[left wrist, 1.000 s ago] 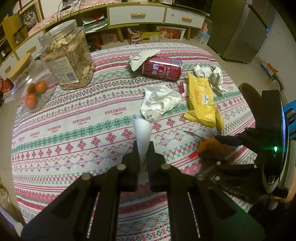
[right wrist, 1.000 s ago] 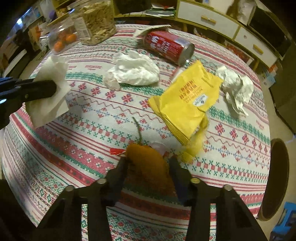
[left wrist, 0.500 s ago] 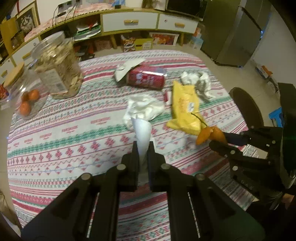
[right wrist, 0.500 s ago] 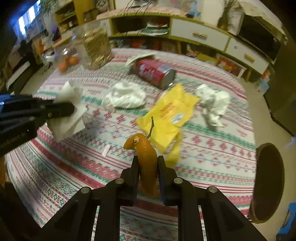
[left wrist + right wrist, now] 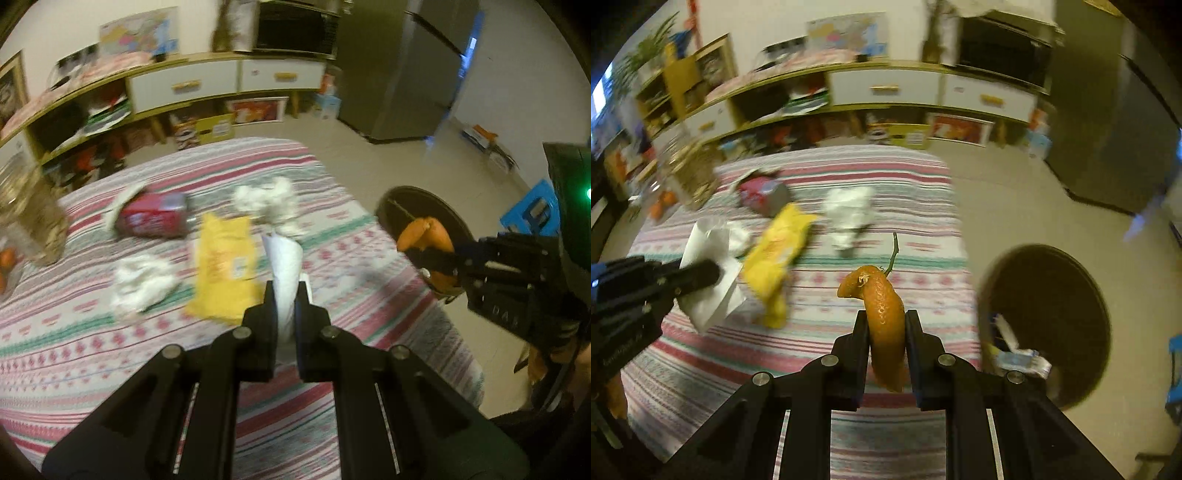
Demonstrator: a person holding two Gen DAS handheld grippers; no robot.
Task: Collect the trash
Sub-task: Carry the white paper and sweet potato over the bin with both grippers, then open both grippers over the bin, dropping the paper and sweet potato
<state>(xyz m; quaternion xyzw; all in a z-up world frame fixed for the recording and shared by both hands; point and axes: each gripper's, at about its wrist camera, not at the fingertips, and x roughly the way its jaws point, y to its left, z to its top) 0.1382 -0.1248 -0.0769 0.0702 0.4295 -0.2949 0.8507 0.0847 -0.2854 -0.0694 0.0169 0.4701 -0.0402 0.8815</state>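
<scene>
My left gripper [image 5: 285, 291] is shut on a white paper scrap [image 5: 282, 258], held above the patterned tablecloth [image 5: 110, 347]. My right gripper [image 5: 885, 321] is shut on an orange peel [image 5: 882, 306] with a thin stem, lifted near the table's right edge; in the left wrist view that peel [image 5: 424, 232] hangs in front of the dark round trash bin [image 5: 454, 214]. On the table lie a yellow wrapper [image 5: 225, 269], a red can [image 5: 155, 218] and two crumpled white tissues [image 5: 140, 284] [image 5: 269, 203]. The bin [image 5: 1049, 317] on the floor holds some litter.
A jar of snacks [image 5: 33, 221] and oranges [image 5: 5, 258] stand at the table's far left. Beyond are a low cabinet with drawers [image 5: 886, 88], a grey fridge [image 5: 399, 74] and a blue stool [image 5: 535, 206] on the tiled floor.
The right gripper closed on the orange peel and lifted it off the table toward the bin. Both grippers swung to the right; the left kept its paper scrap.
</scene>
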